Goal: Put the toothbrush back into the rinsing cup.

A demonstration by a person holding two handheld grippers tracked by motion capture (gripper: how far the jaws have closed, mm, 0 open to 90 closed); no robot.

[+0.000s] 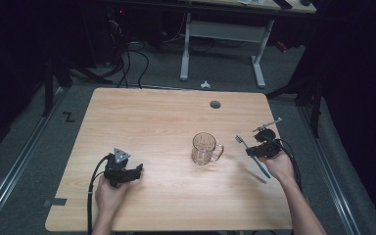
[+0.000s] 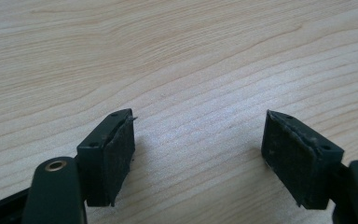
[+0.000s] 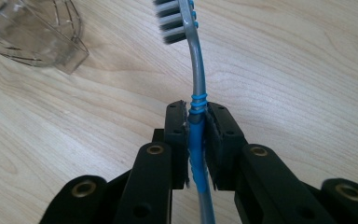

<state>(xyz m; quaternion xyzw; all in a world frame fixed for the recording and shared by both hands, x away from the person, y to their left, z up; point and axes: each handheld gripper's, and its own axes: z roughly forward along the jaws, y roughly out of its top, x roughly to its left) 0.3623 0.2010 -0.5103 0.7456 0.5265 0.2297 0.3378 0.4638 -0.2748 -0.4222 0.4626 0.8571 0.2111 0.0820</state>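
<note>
We see a dim room with a grey floor, dark around the edges, where a white-legged desk stands at the far side and black cables trail over the floor beside it. In the middle stands a light wooden table with a small round grey grommet near its far edge.

On the table, right of centre, we find a clear glass mug standing upright, its handle turned toward the right. In the right gripper view part of the mug shows at the upper left, near the brush head.

At the near left, we see the person's left hand holding the left gripper low over the bare wood, well apart from the mug. Its jaws stand wide apart with nothing between them, and the left gripper view shows its pads over plain wood grain.

At the right, the right hand holds the right gripper, whose jaws are clamped on a toothbrush. In the right gripper view we see the pads pressing the blue ribbed part of the toothbrush handle, the grey neck rising from them to the bristle head, which lies just beside the mug, between it and the gripper.
</note>
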